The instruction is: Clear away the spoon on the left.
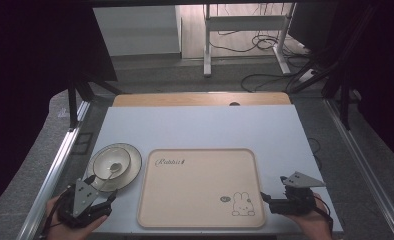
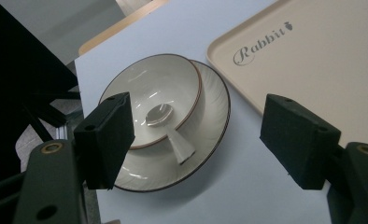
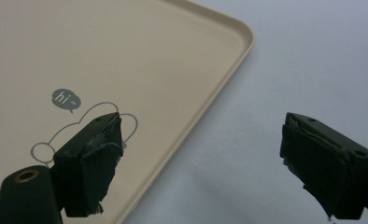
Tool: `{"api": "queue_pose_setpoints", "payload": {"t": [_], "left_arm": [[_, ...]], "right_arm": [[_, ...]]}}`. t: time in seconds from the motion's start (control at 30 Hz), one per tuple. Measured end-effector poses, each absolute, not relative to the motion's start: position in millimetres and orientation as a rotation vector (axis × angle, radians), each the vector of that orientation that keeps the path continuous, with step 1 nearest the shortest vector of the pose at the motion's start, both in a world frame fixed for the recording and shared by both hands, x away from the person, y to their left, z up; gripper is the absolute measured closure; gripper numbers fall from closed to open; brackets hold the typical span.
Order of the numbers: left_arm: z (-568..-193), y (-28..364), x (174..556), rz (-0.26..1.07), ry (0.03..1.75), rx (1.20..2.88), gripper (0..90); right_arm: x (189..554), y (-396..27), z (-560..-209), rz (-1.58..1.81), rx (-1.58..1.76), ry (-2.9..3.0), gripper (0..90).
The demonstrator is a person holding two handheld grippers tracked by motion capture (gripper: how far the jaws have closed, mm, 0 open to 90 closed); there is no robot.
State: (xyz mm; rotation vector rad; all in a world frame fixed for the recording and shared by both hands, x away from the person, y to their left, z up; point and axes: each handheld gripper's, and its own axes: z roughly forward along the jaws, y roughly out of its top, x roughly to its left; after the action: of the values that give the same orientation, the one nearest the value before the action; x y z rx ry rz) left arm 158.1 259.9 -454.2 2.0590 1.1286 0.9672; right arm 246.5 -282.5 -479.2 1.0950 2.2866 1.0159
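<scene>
- A pale table carries everything.
- A beige tray lies flat on it.
- Just left, apparently not touching, sits a plate.

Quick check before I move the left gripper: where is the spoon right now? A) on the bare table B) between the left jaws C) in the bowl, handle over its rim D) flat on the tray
C: the spoon lies in the bowl with its handle sticking out over the rim above the plate; the left gripper is open and short of it.

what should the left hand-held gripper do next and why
Probably ease the left hand-held gripper forward and down toward the spoon. Its jaws are open and apart from the spoon, which lies in the bowl on the plate beside the tray.
</scene>
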Motion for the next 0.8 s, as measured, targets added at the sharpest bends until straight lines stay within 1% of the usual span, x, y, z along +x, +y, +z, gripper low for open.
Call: {"api": "queue_pose_setpoints", "payload": {"t": [0.23, 0.37, 0.4, 0.43, 0.53, 0.57, 0.6, 0.63, 0.67, 0.8], "left_arm": [[-459.3, 261.7, 155.9, 0.969, 1.124, 2.084, 26.1], [-463.2, 263.6, 157.1, 0.975, 1.126, 2.085, 28.7], [-463.8, 264.2, 157.3, 0.975, 1.125, 2.086, 31.5], [-464.2, 264.7, 157.5, 0.974, 1.125, 2.089, 31.5], [-465.9, 266.1, 158.4, 0.969, 1.129, 2.098, 37.4], [-466.3, 266.6, 158.5, 0.968, 1.127, 2.099, 37.4], [-466.2, 267.0, 158.4, 0.968, 1.126, 2.101, 42.6], [-466.1, 267.2, 158.4, 0.967, 1.125, 2.101, 42.6], [-466.0, 267.5, 158.5, 0.968, 1.124, 2.101, 48.4], [-465.5, 267.2, 158.6, 0.974, 1.116, 2.103, 58.4]], "right_arm": [[247.3, -283.3, -479.7, 1.009, 1.101, 2.288, 13.2], [247.1, -284.0, -479.9, 1.004, 1.105, 2.288, 13.3], [247.0, -284.4, -479.8, 1.003, 1.108, 2.287, 13.4], [247.0, -284.4, -479.8, 1.003, 1.108, 2.287, 13.4], [247.5, -284.6, -480.3, 0.999, 1.112, 2.289, 13.5], [247.5, -284.6, -480.3, 0.999, 1.112, 2.289, 13.5], [247.6, -284.4, -480.3, 0.996, 1.112, 2.291, 13.5], [247.6, -284.4, -480.3, 0.996, 1.112, 2.291, 13.5], [247.5, -284.0, -480.4, 0.998, 1.110, 2.291, 13.5], [246.7, -283.5, -479.6, 1.007, 1.103, 2.290, 13.5]]}}
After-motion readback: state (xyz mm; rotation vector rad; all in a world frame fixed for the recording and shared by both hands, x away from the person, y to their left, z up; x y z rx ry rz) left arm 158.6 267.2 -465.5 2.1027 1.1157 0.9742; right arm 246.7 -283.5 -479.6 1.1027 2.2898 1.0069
